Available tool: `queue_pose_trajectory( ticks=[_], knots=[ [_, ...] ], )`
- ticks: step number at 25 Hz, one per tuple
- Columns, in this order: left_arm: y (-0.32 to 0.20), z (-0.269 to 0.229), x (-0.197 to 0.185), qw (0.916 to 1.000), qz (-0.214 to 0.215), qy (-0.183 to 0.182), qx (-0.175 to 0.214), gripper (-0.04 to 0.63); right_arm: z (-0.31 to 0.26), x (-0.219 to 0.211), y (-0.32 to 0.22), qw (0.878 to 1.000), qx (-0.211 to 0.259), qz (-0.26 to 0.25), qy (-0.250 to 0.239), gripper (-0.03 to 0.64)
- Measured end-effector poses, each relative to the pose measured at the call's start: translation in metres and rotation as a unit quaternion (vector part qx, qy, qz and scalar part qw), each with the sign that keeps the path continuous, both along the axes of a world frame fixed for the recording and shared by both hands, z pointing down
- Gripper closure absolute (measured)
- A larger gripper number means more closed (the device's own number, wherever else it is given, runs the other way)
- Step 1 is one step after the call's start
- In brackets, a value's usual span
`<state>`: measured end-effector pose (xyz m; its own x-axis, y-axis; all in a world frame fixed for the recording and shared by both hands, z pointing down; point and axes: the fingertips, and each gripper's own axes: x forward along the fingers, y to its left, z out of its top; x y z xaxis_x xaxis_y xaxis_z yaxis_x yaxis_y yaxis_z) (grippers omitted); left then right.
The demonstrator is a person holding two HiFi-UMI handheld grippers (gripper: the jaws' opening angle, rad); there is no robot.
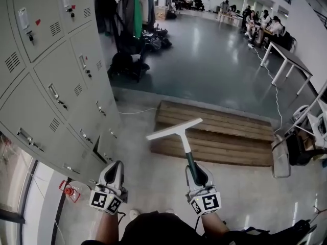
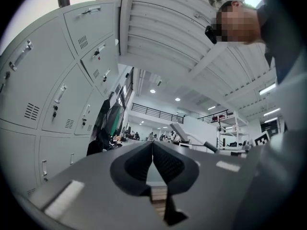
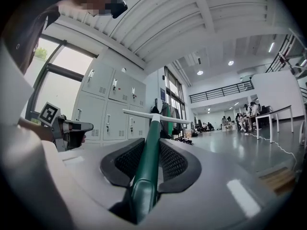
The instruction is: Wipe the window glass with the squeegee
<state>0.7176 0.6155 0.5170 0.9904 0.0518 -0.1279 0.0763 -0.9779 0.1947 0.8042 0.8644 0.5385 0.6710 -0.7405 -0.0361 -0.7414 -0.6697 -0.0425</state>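
Right claw (image 1: 196, 171) clenched on the green handle of the squeegee (image 1: 182, 137), whose white blade is held up over a wooden platform (image 1: 219, 131) just right of the grey lockers (image 1: 56, 70). Left claw (image 1: 113, 171) closed on nothing, at the lockers' foot. Window (image 1: 10, 188) left of the lockers. Glossy grey floor (image 1: 214, 60) beyond the lockers, with seated people (image 1: 265, 24) at its far end.

Your left gripper (image 1: 114, 165), lower left, has its jaws together; your right gripper (image 1: 194, 168), lower centre, clamps the squeegee (image 1: 174, 129).
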Motion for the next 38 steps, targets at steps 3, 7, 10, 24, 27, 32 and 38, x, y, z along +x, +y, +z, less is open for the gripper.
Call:
queue_pose_trajectory(
  ticks=[3, 7, 10, 24, 27, 32, 38],
  knots=[
    [-0.001, 0.002, -0.017, 0.9989, -0.026, 0.004, -0.038, 0.594, 0.003, -0.003, -0.001, 1.0, 0.004, -0.029, -0.001, 0.52],
    [-0.009, 0.003, -0.051, 0.9951, -0.086, 0.002, -0.05, 0.595, 0.01, -0.011, -0.011, 0.997, -0.001, -0.079, 0.004, 0.52],
    [-0.012, 0.006, -0.083, 0.9905, -0.136, -0.012, -0.02, 0.595, 0.015, -0.02, -0.032, 0.991, -0.004, -0.132, 0.001, 0.52],
    [-0.054, -0.024, -0.176, 0.9781, -0.205, 0.036, -0.013, 0.595, -0.023, -0.067, -0.099, 0.978, 0.017, -0.204, 0.032, 0.52],
    [-0.071, -0.025, -0.207, 0.9733, -0.227, 0.034, -0.006, 0.595, -0.027, -0.09, -0.126, 0.973, 0.019, -0.226, 0.035, 0.52],
    [-0.093, -0.03, -0.258, 0.9637, -0.264, 0.04, 0.009, 0.595, -0.033, -0.127, -0.163, 0.964, 0.021, -0.263, 0.04, 0.52],
    [-0.12, -0.033, -0.315, 0.949, -0.311, 0.051, 0.008, 0.595, -0.043, -0.173, -0.206, 0.949, 0.024, -0.309, 0.055, 0.52]
  ],
)
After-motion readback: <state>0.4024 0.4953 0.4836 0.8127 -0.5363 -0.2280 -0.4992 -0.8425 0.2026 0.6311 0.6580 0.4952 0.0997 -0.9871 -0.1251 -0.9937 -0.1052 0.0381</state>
